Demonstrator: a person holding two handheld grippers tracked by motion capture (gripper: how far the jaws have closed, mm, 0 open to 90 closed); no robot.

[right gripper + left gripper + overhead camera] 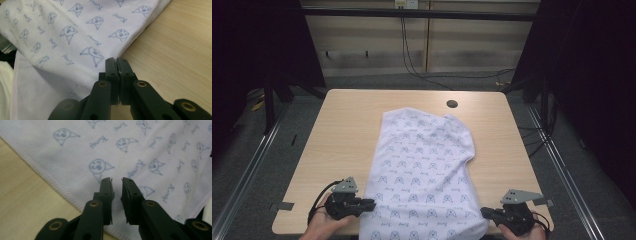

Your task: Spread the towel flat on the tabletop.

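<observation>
The cloth (424,170) lies spread on the table (347,130), its near end hanging over the edge toward me. My left gripper (116,180) hovers slightly parted above it; my right gripper (116,59), clenched, sits at its hem, ready for a corner grab.

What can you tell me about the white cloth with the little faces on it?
The white cloth looks like soft cotton, printed all over with small blue cartoon faces and scribbly words, with a stitched hem along its edges. It lies spread on the wooden table, slightly rumpled, its near end hanging over the table's front edge. The left gripper hovers over it, fingers slightly apart; the right gripper sits shut at its hem.
</observation>
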